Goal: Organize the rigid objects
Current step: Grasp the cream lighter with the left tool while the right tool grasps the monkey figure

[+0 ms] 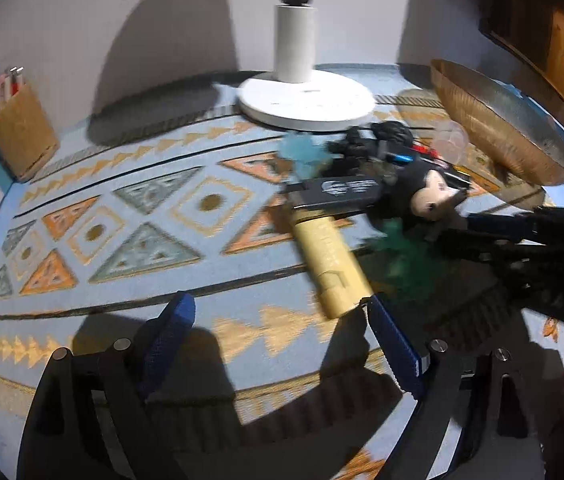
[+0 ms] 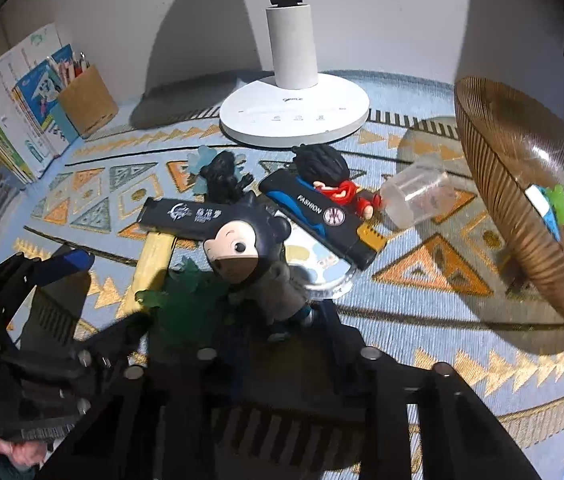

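- While our left gripper point(image 1: 278, 312) hangs with fingers apart over the patterned blue mat point(image 1: 122, 216), its right finger touches the yellow cylindrical tube point(image 1: 331, 258).
- Our right gripper point(image 2: 282, 320) is clamped on the black-eared mouse figurine point(image 2: 242, 252), above the pile.
- Right of it tilts the ribbed amber glass bowl point(image 2: 493, 184).
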A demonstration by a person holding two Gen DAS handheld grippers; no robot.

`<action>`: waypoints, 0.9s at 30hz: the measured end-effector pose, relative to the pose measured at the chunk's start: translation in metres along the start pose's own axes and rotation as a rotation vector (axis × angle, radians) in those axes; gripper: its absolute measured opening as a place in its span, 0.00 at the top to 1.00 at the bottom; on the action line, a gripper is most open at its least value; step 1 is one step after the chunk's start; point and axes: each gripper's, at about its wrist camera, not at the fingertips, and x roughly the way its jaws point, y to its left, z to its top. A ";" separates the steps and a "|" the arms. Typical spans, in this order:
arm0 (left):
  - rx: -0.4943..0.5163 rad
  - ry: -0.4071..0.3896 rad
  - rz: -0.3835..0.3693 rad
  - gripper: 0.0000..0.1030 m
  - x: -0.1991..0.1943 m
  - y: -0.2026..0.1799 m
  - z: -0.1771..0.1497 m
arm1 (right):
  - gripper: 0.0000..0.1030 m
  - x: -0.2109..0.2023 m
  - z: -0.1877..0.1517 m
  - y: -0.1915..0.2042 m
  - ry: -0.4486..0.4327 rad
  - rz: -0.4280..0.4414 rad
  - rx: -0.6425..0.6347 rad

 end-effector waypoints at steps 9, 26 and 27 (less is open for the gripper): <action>-0.069 0.013 -0.045 0.16 -0.004 0.029 0.001 | 0.72 -0.017 -0.017 -0.010 -0.026 -0.007 0.005; 0.068 0.003 -0.074 0.77 0.019 -0.019 0.019 | 0.50 0.001 0.003 0.002 0.001 0.030 -0.018; 0.057 0.002 -0.089 0.78 0.018 -0.014 0.017 | 0.50 0.004 0.004 0.007 0.001 0.042 -0.025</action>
